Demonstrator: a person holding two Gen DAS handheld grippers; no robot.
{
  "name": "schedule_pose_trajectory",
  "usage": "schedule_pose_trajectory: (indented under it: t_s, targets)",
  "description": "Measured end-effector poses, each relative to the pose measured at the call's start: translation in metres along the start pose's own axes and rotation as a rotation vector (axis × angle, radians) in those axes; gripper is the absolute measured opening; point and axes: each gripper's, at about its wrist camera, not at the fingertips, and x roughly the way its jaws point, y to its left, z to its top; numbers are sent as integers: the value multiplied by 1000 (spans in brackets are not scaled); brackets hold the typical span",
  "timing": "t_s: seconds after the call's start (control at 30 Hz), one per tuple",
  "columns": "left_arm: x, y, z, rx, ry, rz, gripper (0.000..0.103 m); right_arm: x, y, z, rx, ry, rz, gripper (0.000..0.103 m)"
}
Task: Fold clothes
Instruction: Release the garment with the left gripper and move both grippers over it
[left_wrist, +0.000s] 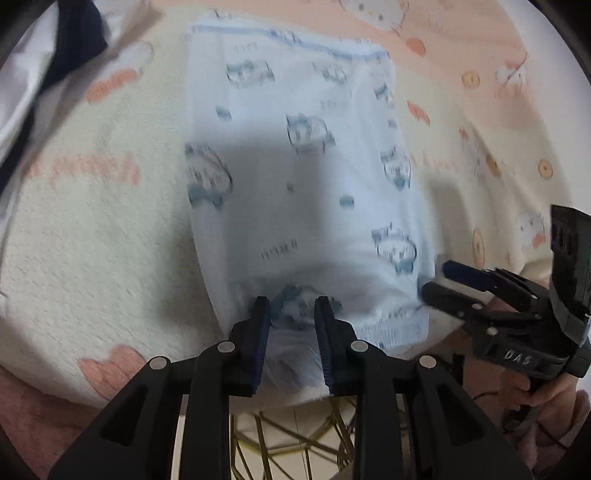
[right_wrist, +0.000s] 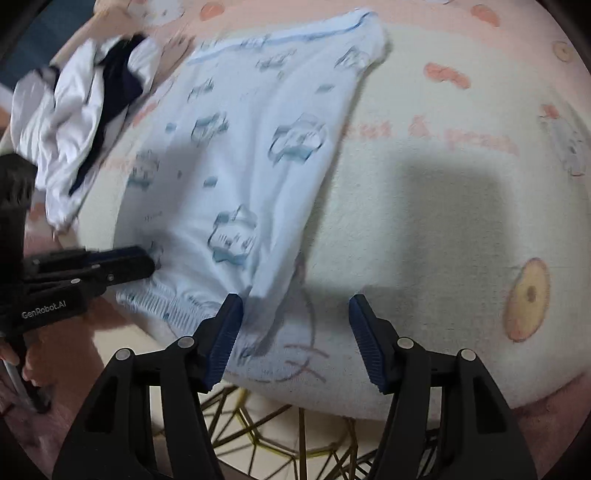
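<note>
- One light-blue garment with a printed cartoon pattern lies spread flat on the table, its gathered elastic hem at the near edge and a blue-trimmed edge at the far side.
- One crumpled pile of white and dark navy clothing sits at the far left of the table, just beside the blue garment but apart from it.
- Two hand-held grippers are in view.
- The left hand-held gripper stands partly open, its jaws on either side of a raised bunch of the garment's near edge; the cloth sits between the pads, but the blur makes it impossible to say whether they press on it.
- The right hand-held gripper stands wide open over the garment's near right corner; its left pad is at the cloth's edge and nothing is held between the jaws.
- A person's hand grips the handle of the right hand-held gripper at the right edge of the left wrist view.
- The table is covered with a fuzzy cream and pink blanket printed with cartoon animals, doughnuts and pink lettering.
- Both grippers throw dark shadows over garment and blanket.
- Below the table's near edge, a gold wire frame shows against a pale floor.
</note>
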Motion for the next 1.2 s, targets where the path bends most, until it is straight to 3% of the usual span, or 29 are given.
schedule_pose_trajectory:
  t_s: [0.13,0.27,0.43,0.5,0.63,0.7,0.83,0.9,1.0,1.1,1.2]
  targets:
    - [-13,1,27,54,-105,57,35,-21,-9,30,10,-118,-7,61]
    - [2,-4,69,103,-123,69,35,-11,-1,65,-58,-167,-37,61]
    - [39,-15,93,189,-90,125,35,41,14,89,-176,-86,-150,56]
    - [37,-9,92,218,-87,149,35,44,2,86,-162,-81,-142,57]
    - [18,26,81,103,-105,201,35,32,-28,75,-93,-77,-189,59]
    - [7,32,80,53,-158,176,35,24,-42,70,-58,-82,-234,58]
    - [7,5,94,161,-229,135,35,9,-37,83,-11,-179,-117,57]
    - [27,-5,103,178,-186,143,35,17,-22,94,-50,-198,-105,57]
    - [30,3,101,184,-153,175,35,55,-8,103,-146,-103,-187,54]
    - [9,19,100,169,-153,265,35,49,-35,103,-62,-52,-158,56]
    - [-7,27,117,148,-188,198,35,29,-49,111,-28,-99,-150,56]
